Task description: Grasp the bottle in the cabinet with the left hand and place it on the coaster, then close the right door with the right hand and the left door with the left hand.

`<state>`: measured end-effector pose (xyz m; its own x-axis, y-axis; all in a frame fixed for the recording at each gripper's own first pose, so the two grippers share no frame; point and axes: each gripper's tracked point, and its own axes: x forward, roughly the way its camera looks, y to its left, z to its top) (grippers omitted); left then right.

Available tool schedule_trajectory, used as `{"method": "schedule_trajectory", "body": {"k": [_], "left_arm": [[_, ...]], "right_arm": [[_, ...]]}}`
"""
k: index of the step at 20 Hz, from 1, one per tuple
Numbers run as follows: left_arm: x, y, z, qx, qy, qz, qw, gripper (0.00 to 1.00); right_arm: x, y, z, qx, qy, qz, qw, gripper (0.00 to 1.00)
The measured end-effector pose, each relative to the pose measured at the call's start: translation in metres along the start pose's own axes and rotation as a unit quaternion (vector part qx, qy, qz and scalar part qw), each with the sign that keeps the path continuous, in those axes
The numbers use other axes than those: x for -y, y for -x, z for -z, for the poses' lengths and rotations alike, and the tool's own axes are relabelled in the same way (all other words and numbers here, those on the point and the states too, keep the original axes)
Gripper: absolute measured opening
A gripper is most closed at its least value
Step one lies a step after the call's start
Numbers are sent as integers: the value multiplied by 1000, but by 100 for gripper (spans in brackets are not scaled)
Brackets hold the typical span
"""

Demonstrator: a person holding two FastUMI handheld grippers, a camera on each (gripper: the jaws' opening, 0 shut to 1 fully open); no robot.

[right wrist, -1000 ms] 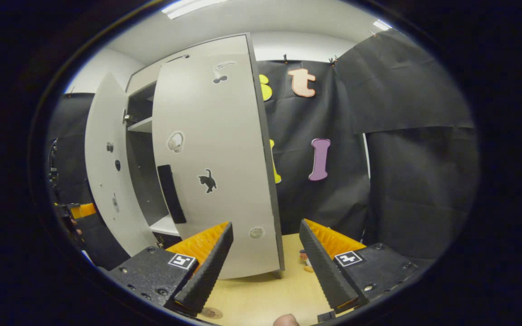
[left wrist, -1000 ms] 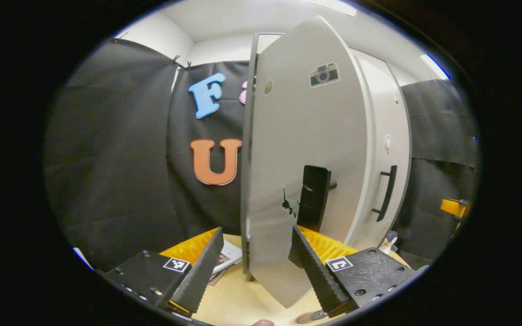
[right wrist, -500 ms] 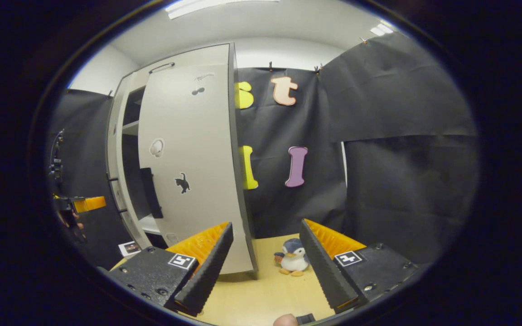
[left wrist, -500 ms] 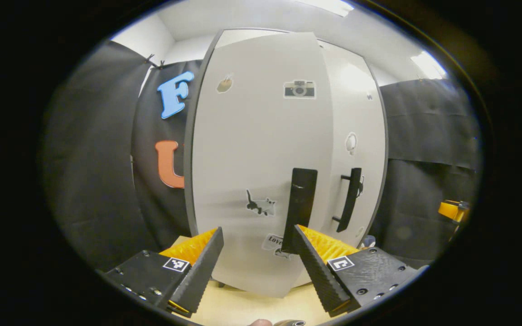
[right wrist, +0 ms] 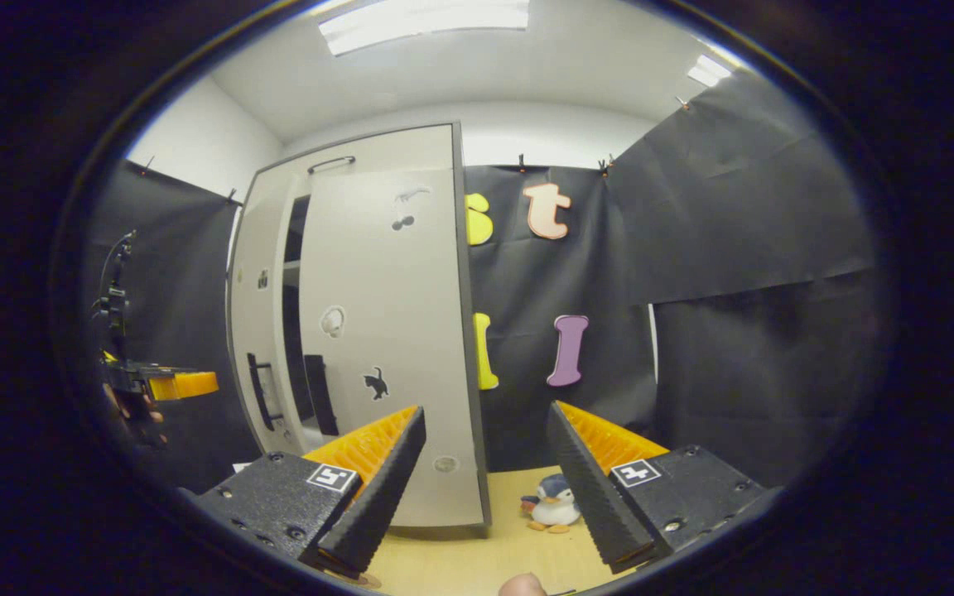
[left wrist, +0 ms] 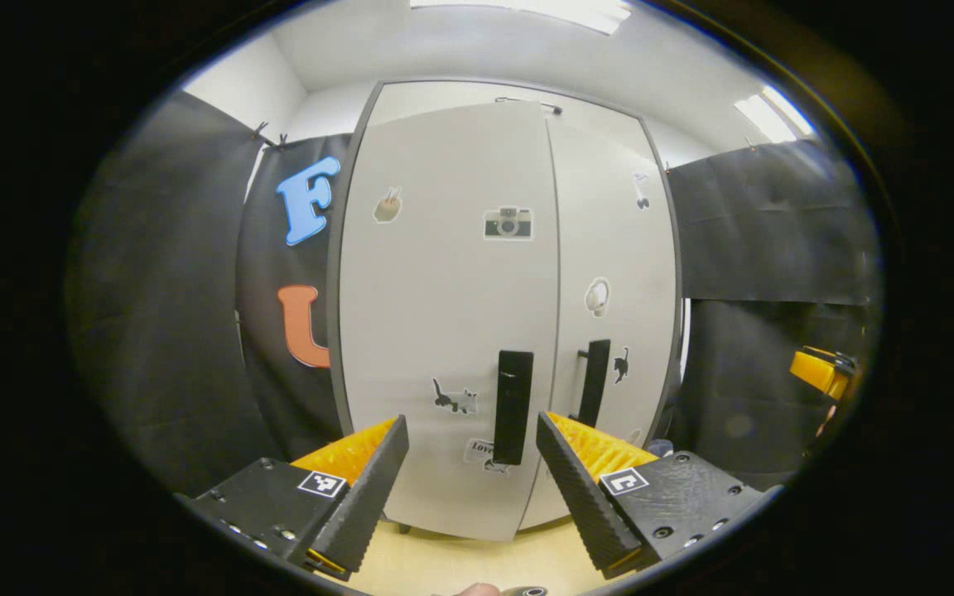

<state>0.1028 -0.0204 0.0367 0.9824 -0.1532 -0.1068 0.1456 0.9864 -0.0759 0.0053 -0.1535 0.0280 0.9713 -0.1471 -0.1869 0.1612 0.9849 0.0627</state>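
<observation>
The white cabinet faces me in the left gripper view, with its left door (left wrist: 444,331) and right door (left wrist: 618,273) swung to and their black handles (left wrist: 513,406) side by side. My left gripper (left wrist: 469,488) is open just in front of the left door's lower part, with nothing between its fingers. In the right gripper view the cabinet stands to the left, and a narrow dark gap (right wrist: 293,331) shows between the left door (right wrist: 257,331) and the right door (right wrist: 386,348). My right gripper (right wrist: 485,488) is open and empty, off the right door's outer edge.
A toy penguin (right wrist: 556,507) sits on the wooden tabletop (right wrist: 477,555) right of the cabinet. The left gripper (right wrist: 175,385), held in a hand, shows at the far left. The right gripper (left wrist: 821,372) shows at the right edge. A small dark round thing (left wrist: 527,591) peeks up at the bottom.
The left door has swung from wide open to nearly flush with the right door. Both grippers have drawn back from the cabinet, and the penguin has come into the right gripper view.
</observation>
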Motion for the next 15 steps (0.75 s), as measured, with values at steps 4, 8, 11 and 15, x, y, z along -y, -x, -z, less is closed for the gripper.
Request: {"method": "schedule_trajectory", "body": {"k": [4,8,11,15], "left_arm": [[5,20,-24,28,-11,-6,1000,99],[0,44,-41,48,-10,-28,998,95],[1,58,-55,68,-9,-26,997,96],[1,75,-60,76,-10,-30,997,96]], "right_arm": [[-15,4,-22,23,-9,-21,999,97],[-27,7,-39,49,-2,-31,998,97],[-40,9,-47,60,-6,-47,997,92],[-54,14,-52,67,-8,-66,996,92]]}}
